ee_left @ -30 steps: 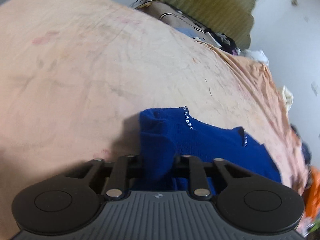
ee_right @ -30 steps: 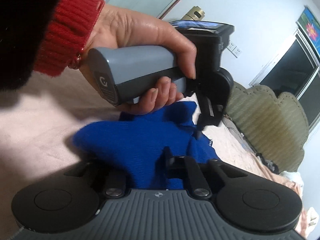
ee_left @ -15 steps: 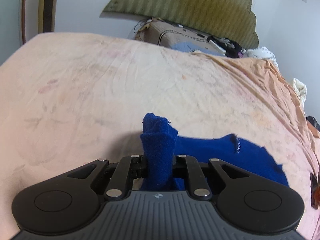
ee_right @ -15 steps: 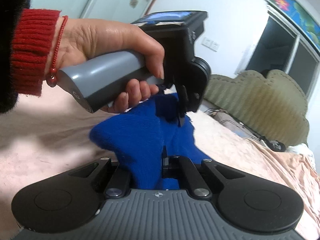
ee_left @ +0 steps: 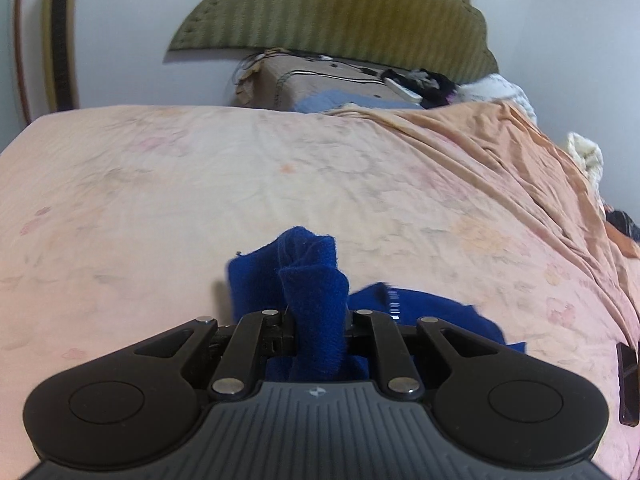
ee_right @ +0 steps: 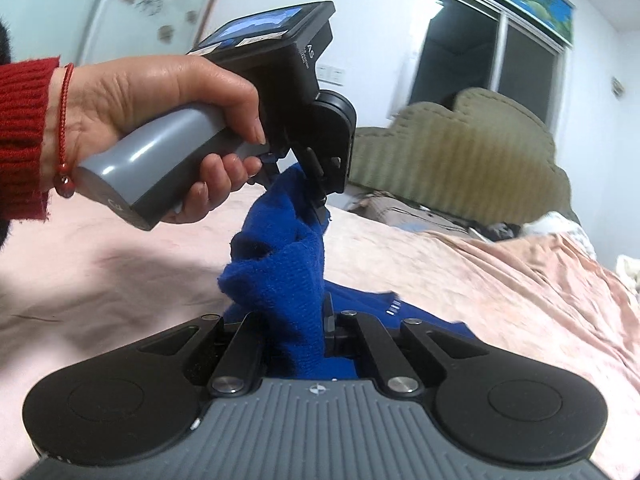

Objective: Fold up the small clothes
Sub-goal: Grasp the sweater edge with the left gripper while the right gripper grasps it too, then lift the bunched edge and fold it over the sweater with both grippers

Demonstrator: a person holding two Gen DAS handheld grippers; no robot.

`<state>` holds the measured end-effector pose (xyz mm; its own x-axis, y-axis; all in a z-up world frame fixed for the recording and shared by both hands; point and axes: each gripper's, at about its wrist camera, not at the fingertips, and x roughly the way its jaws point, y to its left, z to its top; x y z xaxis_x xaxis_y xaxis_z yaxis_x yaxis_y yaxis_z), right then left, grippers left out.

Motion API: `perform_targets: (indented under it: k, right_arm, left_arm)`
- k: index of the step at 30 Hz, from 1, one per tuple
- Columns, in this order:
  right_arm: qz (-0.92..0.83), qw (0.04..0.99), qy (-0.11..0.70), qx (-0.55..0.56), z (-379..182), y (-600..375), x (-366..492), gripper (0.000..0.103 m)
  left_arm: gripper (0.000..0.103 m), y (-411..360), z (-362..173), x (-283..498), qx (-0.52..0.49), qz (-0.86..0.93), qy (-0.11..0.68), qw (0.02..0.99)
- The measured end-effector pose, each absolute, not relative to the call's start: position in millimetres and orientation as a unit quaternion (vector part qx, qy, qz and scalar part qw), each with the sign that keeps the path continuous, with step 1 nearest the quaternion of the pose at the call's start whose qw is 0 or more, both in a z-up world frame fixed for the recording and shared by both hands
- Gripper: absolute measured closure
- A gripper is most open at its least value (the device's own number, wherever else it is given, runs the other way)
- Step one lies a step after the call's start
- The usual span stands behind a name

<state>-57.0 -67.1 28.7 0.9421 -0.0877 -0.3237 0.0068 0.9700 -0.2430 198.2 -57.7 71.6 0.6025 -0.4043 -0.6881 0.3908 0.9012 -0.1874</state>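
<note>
Royal-blue knit garment [ee_left: 316, 300] w/ small white marks; my sleeve [ee_right: 20, 132] red; bed sheet [ee_left: 200, 184] peach, faint floral; headboard [ee_left: 340, 8] olive, striped.

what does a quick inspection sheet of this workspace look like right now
surface: bed sheet, pale pink, wrinkled, faint stains
job's things: blue knit garment, one edge lifted, the rest lying on the sheet
clutter: cardboard box and a pile of clothes at the head of the bed; dark flat object at the right edge
grippers: left tool shut on a bunched fold; right tool shut on the same garment; left hand on its grey handle
cables: thin dark cords on the box
surroundings: green headboard, white walls, dark window
</note>
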Motion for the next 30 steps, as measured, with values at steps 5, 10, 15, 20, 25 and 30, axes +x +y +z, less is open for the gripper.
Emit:
perform_targets:
  k: [5,10,15,20,25,30]
  right_arm:
    - [-0.046,0.981,0.173,-0.076,26,-107,-68,0.099]
    - [-0.065,0.980,0.186,-0.022,17,-145,-77,0.099]
    - [-0.081,0.976,0.199,0.041,4,-180,-83,0.099]
    - [-0.088,0.971,0.206,0.088,-7,-203,-85,0.099]
    - [-0.074,0.955,0.233,0.167,-22,-231,-84,0.083]
    - [-0.055,0.936,0.242,0.247,-34,-254,-88,0.072]
  left_arm:
    - [0.089,-108,67,188,0.024,-0.237,0.386,0.891]
    - [0.089,-154,52,180,0.056,-0.247,0.393,0.884]
    - [0.090,-188,41,172,0.086,-0.252,0.388,0.882]
    - [0.089,-222,29,168,0.110,-0.270,0.391,0.873]
    - [0.068,-231,22,168,0.093,-0.284,0.411,0.861]
    - [0.019,-213,40,173,0.007,-0.291,0.388,0.875]
